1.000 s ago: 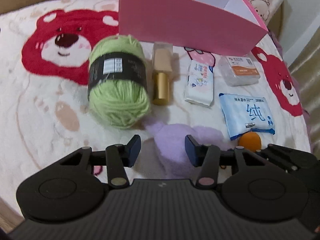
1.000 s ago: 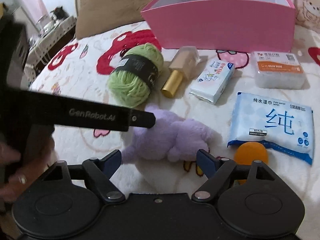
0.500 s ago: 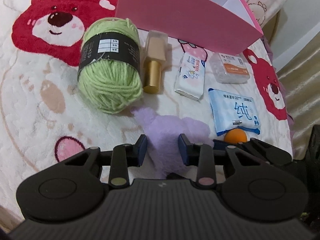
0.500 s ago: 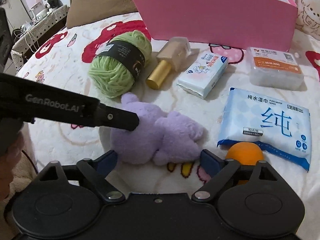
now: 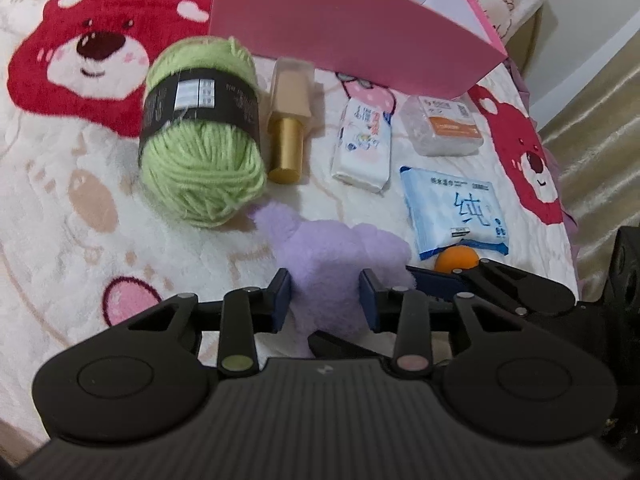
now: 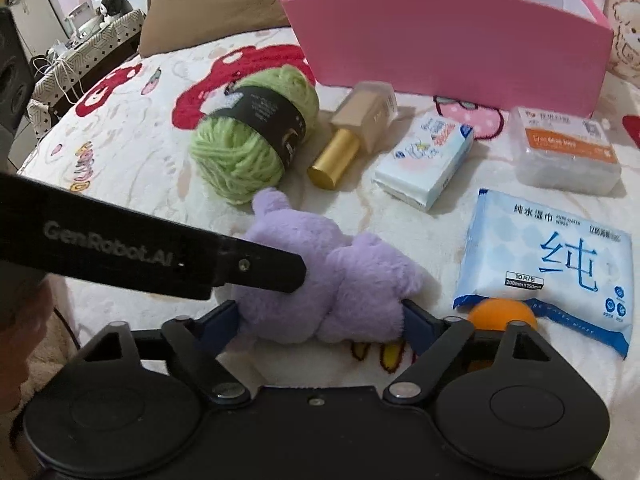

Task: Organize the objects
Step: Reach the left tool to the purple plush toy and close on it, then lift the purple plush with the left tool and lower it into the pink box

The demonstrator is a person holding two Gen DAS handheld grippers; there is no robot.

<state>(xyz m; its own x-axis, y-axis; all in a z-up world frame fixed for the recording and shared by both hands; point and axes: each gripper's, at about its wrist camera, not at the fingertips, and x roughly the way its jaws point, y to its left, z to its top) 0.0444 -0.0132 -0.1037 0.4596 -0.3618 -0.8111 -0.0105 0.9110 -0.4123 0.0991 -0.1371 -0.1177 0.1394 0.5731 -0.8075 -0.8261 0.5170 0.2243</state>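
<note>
A purple plush toy [image 5: 336, 256] lies on the bear-print blanket, also in the right wrist view [image 6: 320, 276]. My left gripper [image 5: 326, 298] has both jaws against the toy's sides, closed on it. My right gripper [image 6: 320, 320] is wide, its jaws touching the toy's two ends. The left gripper's arm [image 6: 160, 256] crosses the right view. Behind lie a green yarn ball [image 5: 200, 140], a gold-capped bottle [image 5: 288, 120], a tissue pack [image 5: 364, 140], a wet-wipes pack [image 5: 452, 208], a clear swab box [image 5: 444, 124], an orange ball [image 5: 456, 258] and an open pink box [image 5: 352, 28].
The blanket's right edge drops off next to a curtain [image 5: 600, 128]. A brown pillow [image 6: 216, 0] lies behind on the left in the right wrist view, with a cluttered side table [image 6: 80, 52] beyond the bed.
Both grippers moved forward onto the purple toy. The left jaws narrowed until they pressed its sides. The right jaws came around its ends.
</note>
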